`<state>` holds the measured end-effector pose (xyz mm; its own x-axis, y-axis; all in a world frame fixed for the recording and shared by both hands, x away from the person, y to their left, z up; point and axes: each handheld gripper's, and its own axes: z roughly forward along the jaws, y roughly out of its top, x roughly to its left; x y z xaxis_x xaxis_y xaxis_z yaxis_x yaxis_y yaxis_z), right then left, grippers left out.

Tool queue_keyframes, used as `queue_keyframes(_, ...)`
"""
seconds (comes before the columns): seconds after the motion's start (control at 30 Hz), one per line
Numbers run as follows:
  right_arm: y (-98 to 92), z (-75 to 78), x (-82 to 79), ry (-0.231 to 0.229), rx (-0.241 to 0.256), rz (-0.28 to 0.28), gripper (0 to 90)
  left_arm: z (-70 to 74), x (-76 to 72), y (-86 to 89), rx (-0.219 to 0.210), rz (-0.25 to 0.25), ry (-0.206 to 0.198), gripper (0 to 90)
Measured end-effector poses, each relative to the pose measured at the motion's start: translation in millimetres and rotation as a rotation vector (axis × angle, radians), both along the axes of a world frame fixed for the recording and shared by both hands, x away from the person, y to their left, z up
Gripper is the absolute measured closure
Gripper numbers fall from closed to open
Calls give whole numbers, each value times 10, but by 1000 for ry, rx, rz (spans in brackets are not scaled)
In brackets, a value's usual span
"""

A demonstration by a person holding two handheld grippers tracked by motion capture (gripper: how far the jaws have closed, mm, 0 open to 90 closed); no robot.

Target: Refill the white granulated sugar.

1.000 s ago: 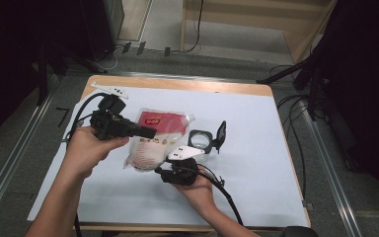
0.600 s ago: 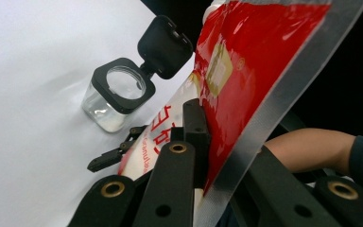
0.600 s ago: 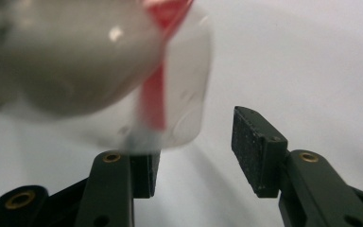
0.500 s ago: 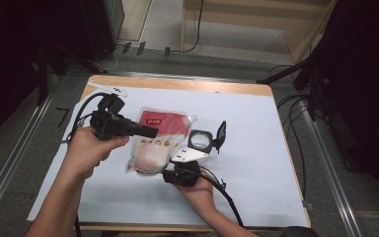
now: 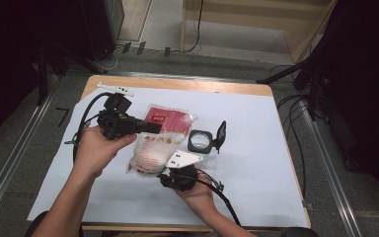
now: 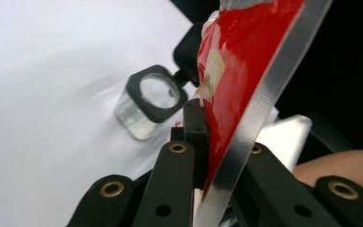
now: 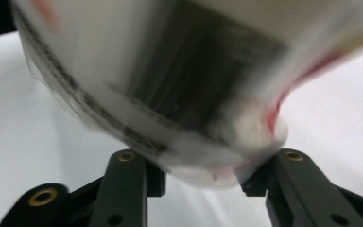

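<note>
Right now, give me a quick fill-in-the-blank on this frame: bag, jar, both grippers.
1. The left gripper is shut on the bag's ____ top edge.
2. The right gripper cups the bag's ____ end between its jaws.
3. The clear jar stands on the table with its black lid flipped ____.

Missing words: red; bottom; open

Plastic pouch, red at top, clear lower body packed with white grains, printed label. Raised off the worktop, tilted, red sealed edge uppermost. Top seam clamped in left tongs; rounded bottom end seated between jaws of right tongs.
</note>
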<state>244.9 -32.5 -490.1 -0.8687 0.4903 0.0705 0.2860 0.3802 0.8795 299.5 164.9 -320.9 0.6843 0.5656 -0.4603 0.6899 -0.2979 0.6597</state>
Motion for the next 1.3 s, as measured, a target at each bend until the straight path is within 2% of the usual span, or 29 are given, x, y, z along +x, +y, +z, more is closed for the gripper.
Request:
queue_keyframes(0.1, 35, 14, -46, -19, -13, 18, 583, -14, 11, -14, 15, 9, 1, 895)
queue_keyframes(0.2, 74, 29, -68, -27, -27, 25, 547, -44, 14, -87, 13, -14, 0, 890)
queue_keyframes(0.23, 89, 36, -76, -35, -40, 23, 547, -57, 14, -127, 19, -18, -7, 887)
queue_keyframes(0.3, 109, 48, -93, -41, -61, 32, 554, -78, 6, -197, 53, -37, -49, 879)
queue_keyframes(0.5, 102, 105, -101, 27, -24, 79, 556, -121, 22, -242, 61, -90, -85, 854)
queue_keyframes(0.57, 88, 127, -97, 41, -14, 95, 558, -138, 27, -242, 57, -109, -114, 844)
queue_keyframes(0.73, 64, 168, -89, 78, 11, 107, 567, -169, 35, -264, 72, -134, -151, 827)
queue_keyframes(0.77, 66, 171, -90, 75, 11, 113, 568, -180, 32, -269, 61, -149, -163, 827)
queue_keyframes(0.83, 63, 181, -96, 87, 19, 129, 576, -207, 20, -283, 71, -171, -213, 816)
queue_keyframes(0.9, 61, 188, -98, 94, 27, 139, 581, -239, 20, -296, 60, -186, -228, 810)
queue_keyframes(0.93, 60, 190, -98, 92, 29, 142, 584, -260, 26, -299, 47, -182, -221, 810)
queue_keyframes(1.03, 51, 197, -106, 113, 38, 146, 588, -321, 87, -295, -13, -173, -149, 809)
queue_keyframes(1.07, 48, 197, -105, 115, 39, 149, 592, -343, 109, -294, -20, -168, -128, 810)
queue_keyframes(1.23, 63, 192, -124, 131, 36, 162, 595, -419, 147, -351, -37, -148, -79, 816)
queue_keyframes(1.3, 72, 194, -128, 130, 39, 154, 595, -451, 154, -371, -55, -119, -43, 819)
